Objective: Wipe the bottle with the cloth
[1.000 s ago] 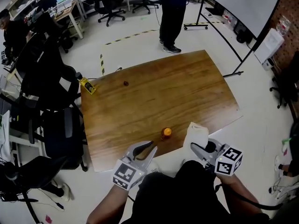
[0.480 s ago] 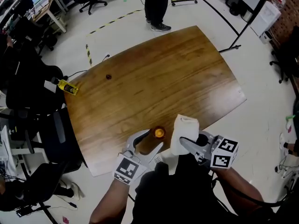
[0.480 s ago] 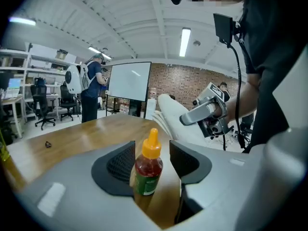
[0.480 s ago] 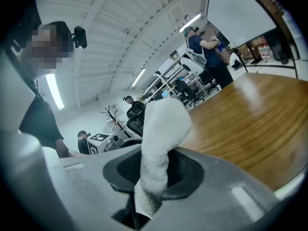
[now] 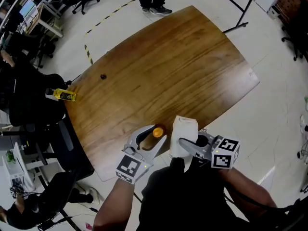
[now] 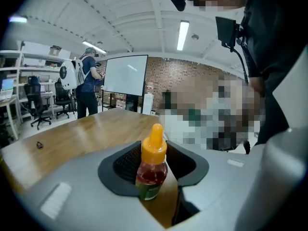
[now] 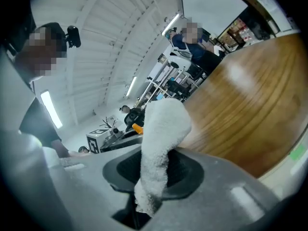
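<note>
A small bottle [image 5: 156, 132] with an orange dropper cap and red contents stands near the front edge of the wooden table [image 5: 168, 66]. My left gripper [image 5: 156, 135] reaches around it, and its jaws have just been closing. In the left gripper view the bottle [image 6: 152, 167] leans against the left pad, while bare wood shows between it and the right jaw. My right gripper [image 5: 188, 143] is shut on a white cloth [image 5: 184, 130] that stands up just right of the bottle. The right gripper view shows the cloth [image 7: 161, 138] pinched low between the pads and the orange cap [image 7: 138, 128] beyond it.
A small dark object [image 5: 103, 76] lies on the table's far left. A yellow bottle [image 5: 61, 95] rests on a black chair [image 5: 29, 100] beside the table. A person's feet [image 5: 153, 7] stand past the far edge. The near table edge runs right under both grippers.
Both grippers have come forward and down over the table's front edge. The left jaws opened and went around the bottle. The cloth now stands close beside the bottle.
</note>
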